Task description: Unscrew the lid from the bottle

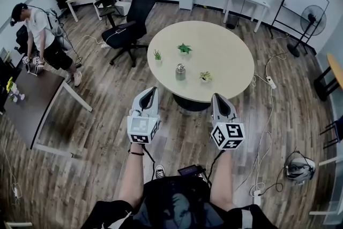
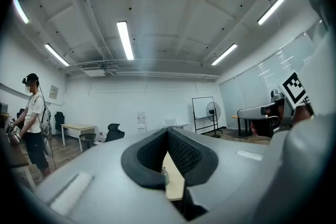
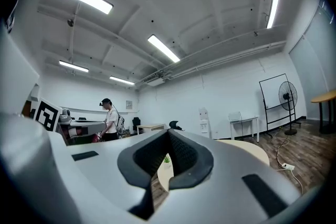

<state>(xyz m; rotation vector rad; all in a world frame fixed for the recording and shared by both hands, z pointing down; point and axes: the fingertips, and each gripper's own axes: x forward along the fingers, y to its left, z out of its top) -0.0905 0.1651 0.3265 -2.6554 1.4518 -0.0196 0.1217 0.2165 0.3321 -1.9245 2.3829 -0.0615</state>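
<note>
A small grey bottle (image 1: 180, 71) with its lid on stands upright near the middle of the round beige table (image 1: 225, 61). Three little potted plants (image 1: 184, 49) stand around it. My left gripper (image 1: 151, 91) and right gripper (image 1: 217, 98) hang side by side in front of the table's near edge, well short of the bottle, both shut and holding nothing. In the left gripper view the bottle (image 2: 164, 174) peeps through the gap below the closed left gripper (image 2: 168, 131). The right gripper (image 3: 169, 134) points at a plant (image 3: 166, 159) on the table (image 3: 247, 147).
A black office chair (image 1: 134, 13) stands left of the round table. A person (image 1: 40, 35) stands by a dark table (image 1: 32, 107) at far left. Cables and a power strip (image 1: 270, 82) lie on the floor at right. Whiteboard (image 1: 303, 0) and fan (image 1: 312, 19) stand at the back.
</note>
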